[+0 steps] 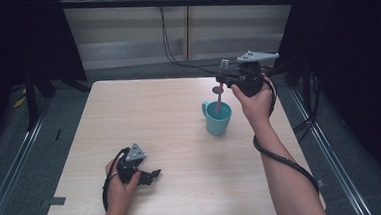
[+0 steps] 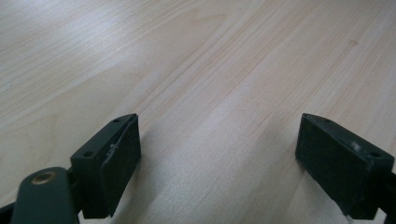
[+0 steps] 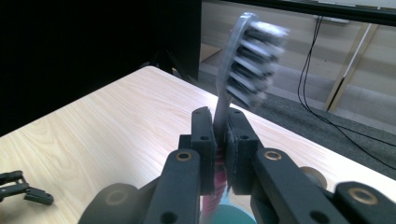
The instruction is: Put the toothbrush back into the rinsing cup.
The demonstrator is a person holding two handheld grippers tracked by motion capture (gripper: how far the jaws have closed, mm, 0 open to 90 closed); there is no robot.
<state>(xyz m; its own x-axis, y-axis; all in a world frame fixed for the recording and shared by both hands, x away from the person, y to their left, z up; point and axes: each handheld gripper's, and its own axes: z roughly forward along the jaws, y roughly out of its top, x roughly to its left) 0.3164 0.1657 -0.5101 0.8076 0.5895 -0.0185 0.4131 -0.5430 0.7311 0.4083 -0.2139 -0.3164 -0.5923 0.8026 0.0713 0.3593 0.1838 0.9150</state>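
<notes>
I have the right gripper (image 1: pixel 223 78) raised above the teal cup (image 1: pixel 217 118), my forearm running up from the near right edge of the table (image 1: pixel 144 115) and the wrist bent so the jaws point left over the cup's mouth. The jaws are clamped narrow on the neck of the toothbrush (image 1: pixel 220 85), which hangs nearly upright: its grey bristled head (image 3: pixel 252 65) stands above the jaws, and the pink handle runs down into the cup. In the right gripper view the brush (image 3: pixel 233 88) sits squeezed between the two black pads (image 3: pixel 203 140), with the cup's rim (image 3: pixel 233 212) just below them. My left hand (image 1: pixel 119 184) rests on the table well to the near left of the cup, palm down, holding the left gripper (image 1: pixel 150 176) low with its nose pointing right, toward the cup's side. Its jaws stand wide apart with bare wood (image 2: pixel 219 140) between them, gripping nothing
</notes>
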